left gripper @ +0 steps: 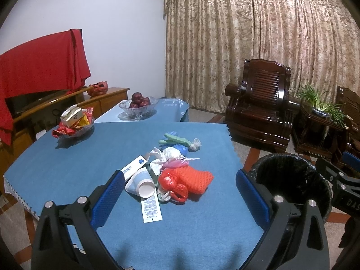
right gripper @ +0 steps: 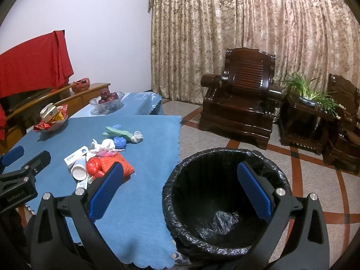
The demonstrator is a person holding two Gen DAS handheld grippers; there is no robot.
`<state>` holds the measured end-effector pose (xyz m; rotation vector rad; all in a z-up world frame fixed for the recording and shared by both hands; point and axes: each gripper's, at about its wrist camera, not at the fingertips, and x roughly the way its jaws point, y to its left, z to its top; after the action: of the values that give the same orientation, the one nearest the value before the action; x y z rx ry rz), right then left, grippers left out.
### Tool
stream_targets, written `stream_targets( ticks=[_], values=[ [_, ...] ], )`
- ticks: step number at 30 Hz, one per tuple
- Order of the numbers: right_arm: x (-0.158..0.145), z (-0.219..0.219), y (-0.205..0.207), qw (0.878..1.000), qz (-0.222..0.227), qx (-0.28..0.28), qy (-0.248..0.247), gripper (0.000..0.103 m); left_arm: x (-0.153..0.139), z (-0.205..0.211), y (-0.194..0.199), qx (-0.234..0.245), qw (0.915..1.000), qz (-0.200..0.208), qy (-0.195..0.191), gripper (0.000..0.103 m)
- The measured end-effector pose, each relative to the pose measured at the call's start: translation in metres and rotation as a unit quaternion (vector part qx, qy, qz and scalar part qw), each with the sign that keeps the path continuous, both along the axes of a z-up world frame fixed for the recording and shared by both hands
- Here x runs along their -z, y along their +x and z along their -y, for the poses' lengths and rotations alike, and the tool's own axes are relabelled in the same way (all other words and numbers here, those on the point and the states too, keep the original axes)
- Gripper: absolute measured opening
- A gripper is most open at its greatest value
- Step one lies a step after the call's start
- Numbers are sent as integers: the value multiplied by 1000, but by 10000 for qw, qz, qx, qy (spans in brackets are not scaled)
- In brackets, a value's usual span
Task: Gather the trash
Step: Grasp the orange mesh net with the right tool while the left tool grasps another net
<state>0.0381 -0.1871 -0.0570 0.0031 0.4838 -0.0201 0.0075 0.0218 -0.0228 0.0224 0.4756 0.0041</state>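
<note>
- Left wrist view: left tongs (left gripper: 180, 187) released, holding nothing, above the blue surface (left gripper: 67, 157); trash pile in front of them, with paper cup (left gripper: 144, 185), red bag (left gripper: 173, 184), orange net (left gripper: 193, 178), white box (left gripper: 135, 165); bin (left gripper: 292, 180) on the floor to the right.
- Right wrist view: right tongs (right gripper: 180, 190) released, holding nothing, over the black-lined bin (right gripper: 225, 202); trash pile (right gripper: 101, 157) lies on the surface to the left; left tongs (right gripper: 13, 157) at the left edge.

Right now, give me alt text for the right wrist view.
The open right gripper hovers over a black-lined trash bin standing beside a blue-clothed table. A pile of trash lies on the table, with wooden armchairs and patterned curtains behind.
</note>
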Motion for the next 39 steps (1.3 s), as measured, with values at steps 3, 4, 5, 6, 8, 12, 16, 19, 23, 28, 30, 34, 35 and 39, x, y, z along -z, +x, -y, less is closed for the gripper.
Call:
stream_targets(
  ticks=[3, 4, 5, 6, 8, 12, 16, 19, 23, 28, 30, 34, 35, 39],
  values=[
    [3, -4, 7, 9999, 2, -122, 32, 98, 5, -12, 4, -131, 9999, 42, -53, 97],
    [5, -8, 12, 9998, -5, -175, 45, 98, 8, -17, 7, -227, 9997, 67, -57, 97],
    [5, -10, 18, 9997, -31, -214, 62, 98, 11, -25, 10, -318, 9994, 87, -61, 97],
    [9, -14, 23, 9996, -46, -284, 82, 98, 16, -35, 14, -445, 9990, 85, -40, 97],
    [15, -24, 34, 9990, -80, -424, 83, 98, 24, -52, 19, -659, 9978, 57, 9, 97],
    [31, -47, 61, 9972, -177, -726, 65, 98, 45, -83, 32, -845, 9964, -98, 33, 97],
    [51, -73, 93, 9942, -304, -1027, 38, 98, 67, -101, 45, -875, 9957, -251, -144, 97],
    [70, -90, 117, 9917, -480, -1195, 48, 98, 81, -104, 55, -907, 9952, -376, -55, 97],
    [98, -110, 146, 9880, -781, -1333, -17, 96, 94, -108, 69, -920, 9946, -485, 45, 96],
    [129, -129, 173, 9806, -1168, -1566, -142, 85, 106, -114, 83, -950, 9935, -631, 29, 91],
    [140, -133, 181, 9780, -1319, -1609, -133, 82, 109, -115, 89, -921, 9934, -680, -5, 89],
    [154, -138, 193, 9726, -1520, -1754, -135, 70, 116, -115, 97, -896, 9930, -762, -54, 86],
    [158, -139, 195, 9698, -1598, -1837, -117, 68, 117, -115, 100, -883, 9930, -779, -80, 84],
    [161, -137, 196, 9647, -1690, -2020, 26, 54, 122, -110, 105, -785, 9932, -848, -105, 80]
  ],
)
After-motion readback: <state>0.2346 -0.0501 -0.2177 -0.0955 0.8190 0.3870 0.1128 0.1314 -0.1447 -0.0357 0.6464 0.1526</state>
